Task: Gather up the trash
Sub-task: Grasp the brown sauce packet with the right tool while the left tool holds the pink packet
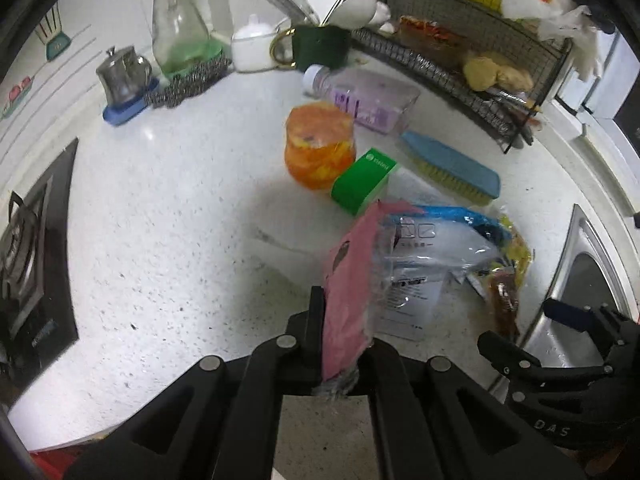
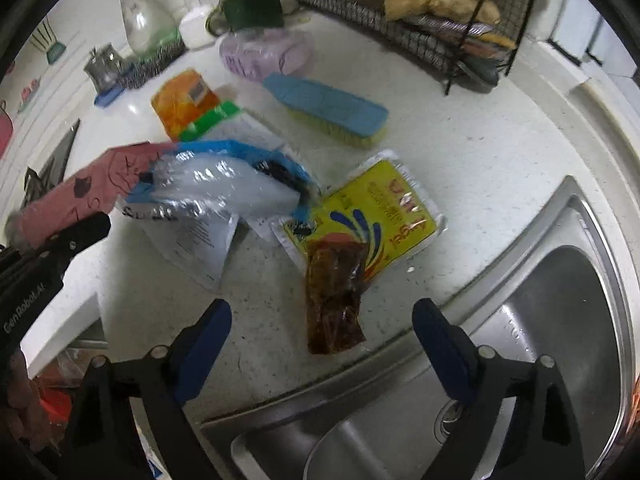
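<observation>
The left gripper (image 1: pixel 340 320) has its jaws clamped together on a flat pink plastic wrapper (image 1: pixel 348 280), which stands up between the black fingers above the speckled white countertop (image 1: pixel 168 208). In the right wrist view the same pink wrapper reaches in from the left edge, pinched by the left gripper's black tip.

Just right of the pink wrapper lies a crumpled clear plastic bag with a blue top edge and printed text (image 2: pixel 224 192); it seems to touch the wrapper, though blur makes this unsure. To its right a flat yellow printed packet (image 2: pixel 372 208) lies on the countertop, and a dark brown sauce sachet (image 2: pixel 334 300) rests with its far end on the packet's near edge.

The right gripper (image 2: pixel 322 332) hangs with its blue-padded jaws wide apart, nothing between the pads; the brown sachet lies just beyond them, closer to the right finger. Below it is the stainless steel sink (image 2: pixel 560 300), whose rim runs along the countertop's near right side.

Farther off stand an orange-lidded round jar (image 1: pixel 320 148) and a green and white box (image 1: pixel 364 180) leaning against it. To the right of them lies a blue-backed scrubbing brush with yellow bristles (image 1: pixel 452 164), and beyond is a pale purple plastic bottle lying on its side (image 1: pixel 368 100). A black wire rack (image 1: pixel 480 80) occupies the far right.
</observation>
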